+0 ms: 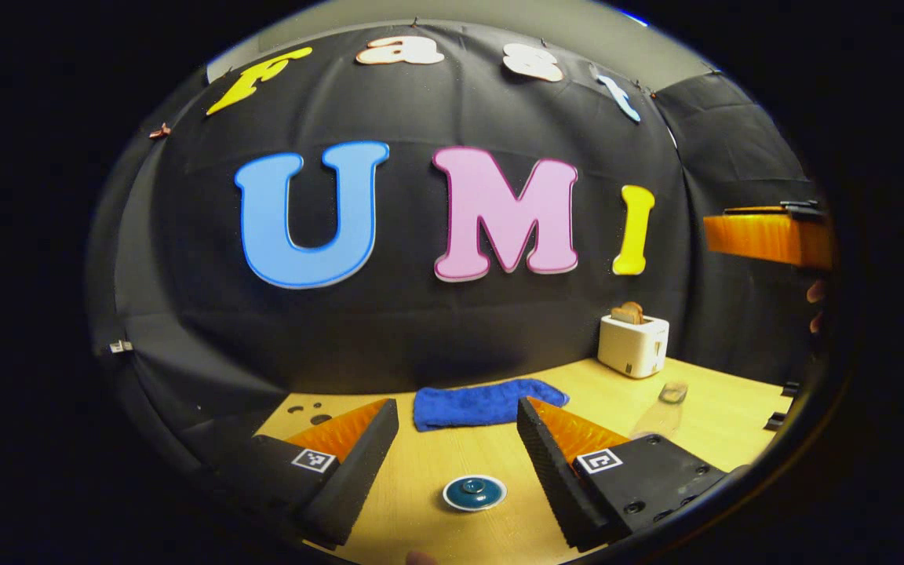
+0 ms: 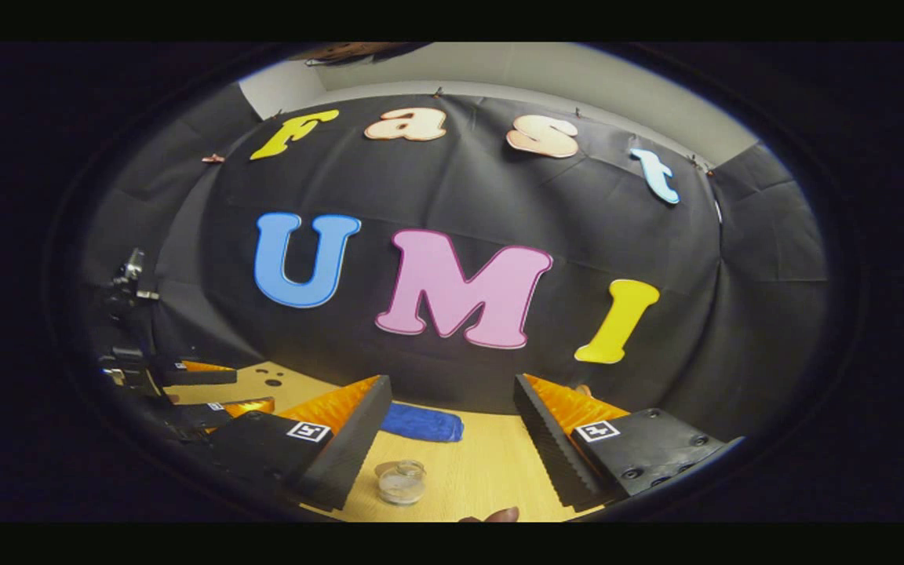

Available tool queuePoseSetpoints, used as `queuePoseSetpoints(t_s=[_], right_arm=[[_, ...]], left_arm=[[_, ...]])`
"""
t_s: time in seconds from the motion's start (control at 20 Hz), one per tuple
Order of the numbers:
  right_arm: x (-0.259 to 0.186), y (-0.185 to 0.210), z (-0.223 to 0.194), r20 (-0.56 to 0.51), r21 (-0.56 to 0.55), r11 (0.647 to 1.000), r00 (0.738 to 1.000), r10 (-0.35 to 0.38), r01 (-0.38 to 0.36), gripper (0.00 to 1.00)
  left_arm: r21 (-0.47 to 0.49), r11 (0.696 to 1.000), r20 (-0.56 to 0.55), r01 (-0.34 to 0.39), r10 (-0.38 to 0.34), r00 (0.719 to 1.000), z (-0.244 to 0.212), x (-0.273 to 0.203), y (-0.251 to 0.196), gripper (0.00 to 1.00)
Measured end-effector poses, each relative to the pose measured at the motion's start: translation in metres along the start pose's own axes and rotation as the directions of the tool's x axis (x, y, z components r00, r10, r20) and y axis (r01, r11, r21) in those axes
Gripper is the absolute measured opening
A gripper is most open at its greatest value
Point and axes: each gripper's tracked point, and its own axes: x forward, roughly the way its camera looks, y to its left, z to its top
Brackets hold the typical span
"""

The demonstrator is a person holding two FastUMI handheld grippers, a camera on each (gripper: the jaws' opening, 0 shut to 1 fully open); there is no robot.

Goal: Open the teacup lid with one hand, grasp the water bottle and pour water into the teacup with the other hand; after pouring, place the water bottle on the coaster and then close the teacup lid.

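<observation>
So the teacup lid (image 1: pixel 474 493) sits low on the worktop (image 1: pixel 460 459) between the left tongs (image 1: pixel 456 455), which are spread wide and holding nothing. I can't tell if the cup is under it or it's just the lid. The water bottle (image 2: pixel 400 481) is a clear one standing on the worktop between the right tongs (image 2: pixel 452 447), also wide open and not touching it. A blue cloth (image 1: pixel 485 403) lies farther back, with a toaster (image 1: pixel 633 344) off to the right. My guess: barely started, nothing gripped yet, so lid lift, pouring, coaster and closing are all left.
</observation>
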Motion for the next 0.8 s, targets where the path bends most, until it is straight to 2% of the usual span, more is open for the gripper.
queuePoseSetpoints(t_s=[0.35,0.45,0.5,0.55,0.6,0.65,0.8], right_arm=[[0.010,0.009,-0.106,-0.084,0.008,1.000,0.996,0.022,-0.021,0.97],[0.008,0.012,-0.125,-0.098,0.015,1.000,0.995,0.020,-0.018,0.97],[0.007,0.013,-0.131,-0.103,0.015,1.000,0.995,0.019,-0.018,0.96],[0.005,0.014,-0.139,-0.110,0.015,1.000,0.994,0.019,-0.018,0.97],[0.002,0.015,-0.144,-0.119,0.016,1.000,0.993,0.021,-0.019,0.96],[0.000,0.016,-0.149,-0.126,0.019,1.000,0.992,0.023,-0.021,0.97],[-0.009,0.017,-0.155,-0.142,0.025,0.999,0.990,0.025,-0.021,0.96]], left_arm=[[0.004,0.999,-0.095,-0.033,0.033,0.995,-0.109,0.052,-0.014,0.96],[0.013,0.999,-0.103,-0.037,0.038,0.994,-0.129,0.062,-0.018,0.89],[0.016,0.999,-0.105,-0.039,0.040,0.994,-0.137,0.065,-0.021,0.82],[0.019,0.999,-0.107,-0.038,0.040,0.993,-0.141,0.068,-0.023,0.86],[0.023,0.999,-0.108,-0.038,0.040,0.993,-0.147,0.070,-0.021,0.71],[0.023,0.999,-0.114,-0.038,0.040,0.993,-0.151,0.072,-0.022,0.67],[-0.002,0.999,-0.144,-0.038,0.037,0.989,-0.167,0.075,-0.023,0.61]])
